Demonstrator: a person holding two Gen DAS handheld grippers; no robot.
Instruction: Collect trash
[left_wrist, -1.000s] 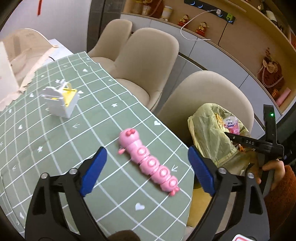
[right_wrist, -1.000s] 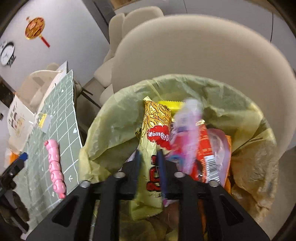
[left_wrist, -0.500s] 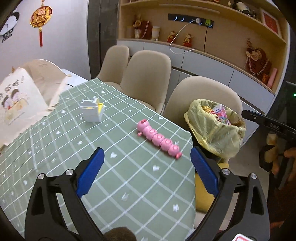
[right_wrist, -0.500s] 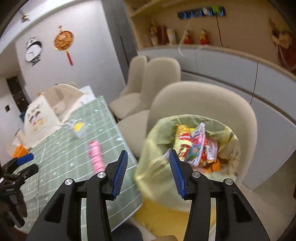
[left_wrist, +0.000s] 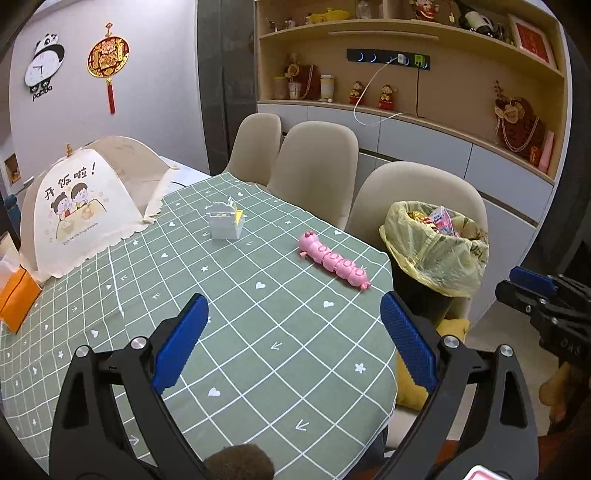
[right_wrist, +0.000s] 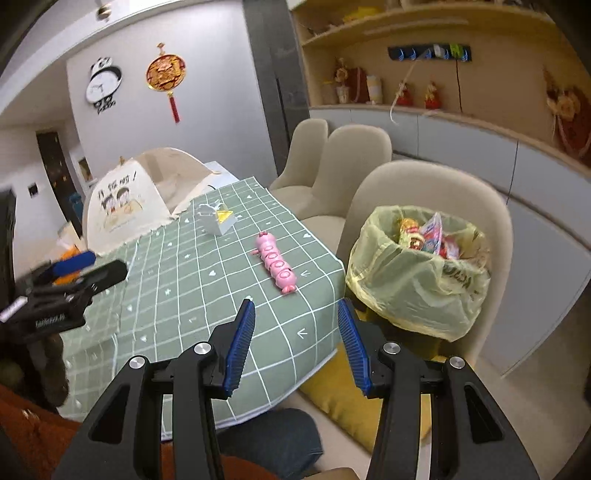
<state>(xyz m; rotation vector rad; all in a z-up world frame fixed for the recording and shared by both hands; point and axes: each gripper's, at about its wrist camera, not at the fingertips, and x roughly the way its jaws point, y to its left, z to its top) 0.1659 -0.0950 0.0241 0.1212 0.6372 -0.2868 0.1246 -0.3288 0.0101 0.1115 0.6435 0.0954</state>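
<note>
Both grippers are empty: the left gripper (left_wrist: 293, 339) has its blue pads spread wide, while the right gripper (right_wrist: 295, 345) has just eased apart. Wrappers (right_wrist: 424, 234) fill the yellow-lined trash bin (right_wrist: 413, 280) at two o'clock, just beside the green checked tablecloth (left_wrist: 229, 295), with the pink segmented caterpillar toy (left_wrist: 334, 260) near twelve.

Green white-checked tablecloth (left_wrist: 229, 295), pink toy (left_wrist: 334, 260)

A bin lined with a yellow bag (right_wrist: 413, 280), stuffed with snack wrappers (right_wrist: 424, 232), stands on a chair.
</note>
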